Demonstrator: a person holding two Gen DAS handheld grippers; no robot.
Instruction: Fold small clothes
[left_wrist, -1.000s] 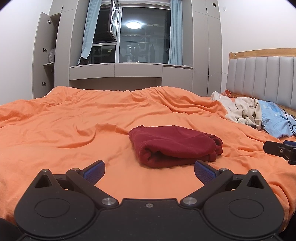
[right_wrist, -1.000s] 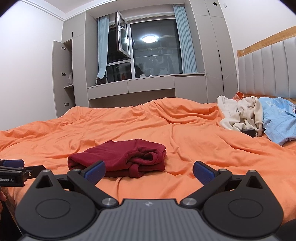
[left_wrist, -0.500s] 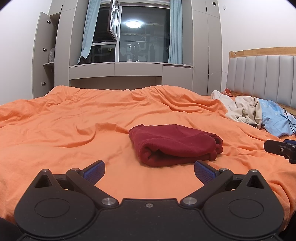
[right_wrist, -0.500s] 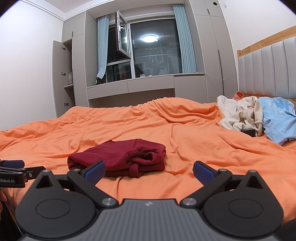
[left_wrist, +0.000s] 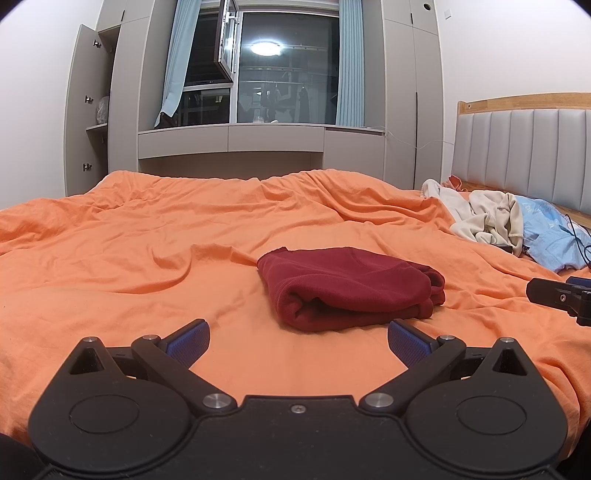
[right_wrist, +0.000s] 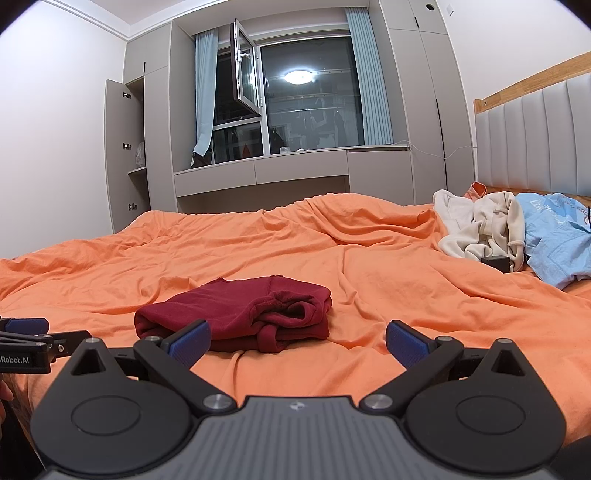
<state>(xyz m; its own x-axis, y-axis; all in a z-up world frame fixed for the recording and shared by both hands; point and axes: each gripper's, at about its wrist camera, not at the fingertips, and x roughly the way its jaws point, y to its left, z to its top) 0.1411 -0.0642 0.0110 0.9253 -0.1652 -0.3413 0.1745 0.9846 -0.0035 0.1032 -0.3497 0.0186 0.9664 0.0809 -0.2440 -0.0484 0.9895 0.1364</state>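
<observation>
Dark red knit, the folded garment (left_wrist: 351, 290) lies as a compact bundle on the orange bedspread (left_wrist: 147, 258), near the middle of the bed. From the left wrist view its rounded fold faces near; the right wrist view shows the bunched, open edges on its right side (right_wrist: 240, 314). Both claws hover just short of it, empty: the left claw (left_wrist: 297, 341) and the right claw (right_wrist: 297, 341) each have blue pads spread wide. Far right, by the padded headboard (right_wrist: 532, 147), lie a cream garment (right_wrist: 480, 229) and a light blue one (right_wrist: 554, 236).
</observation>
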